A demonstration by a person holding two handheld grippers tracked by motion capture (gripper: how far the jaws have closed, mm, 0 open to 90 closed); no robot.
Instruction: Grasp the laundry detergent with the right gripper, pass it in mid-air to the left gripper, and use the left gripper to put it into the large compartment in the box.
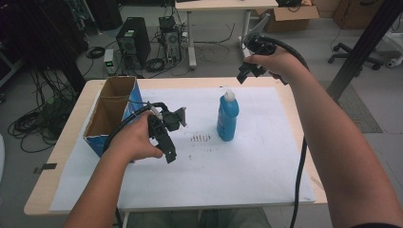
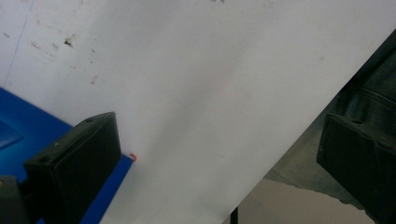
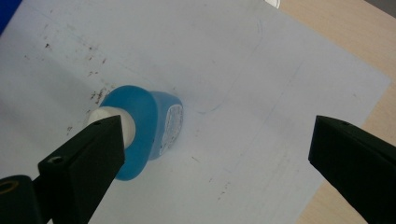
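Note:
A blue bottle point(image 1: 228, 116) with a white cap stands upright near the middle of the white sheet point(image 1: 204, 166). My right gripper point(image 1: 248, 72) hovers high above the table's far edge, behind and to the right of the bottle, jaws open and empty. In the right gripper view I look down on the bottle point(image 3: 140, 128) from above, partly behind the left jaw. My left gripper point(image 1: 170, 142) hangs over the sheet left of the bottle, beside the blue box point(image 1: 111, 114), open with nothing between its jaws; the left gripper view shows the sheet point(image 2: 196, 93) and the box's blue edge point(image 2: 28, 126).
The open blue cardboard box has two empty compartments at the table's left. Dark smudges point(image 1: 200, 138) mark the sheet left of the bottle. Beyond the wooden table point(image 1: 62, 156) are a computer tower point(image 1: 133, 40), cables, a desk and an office chair point(image 1: 354, 52).

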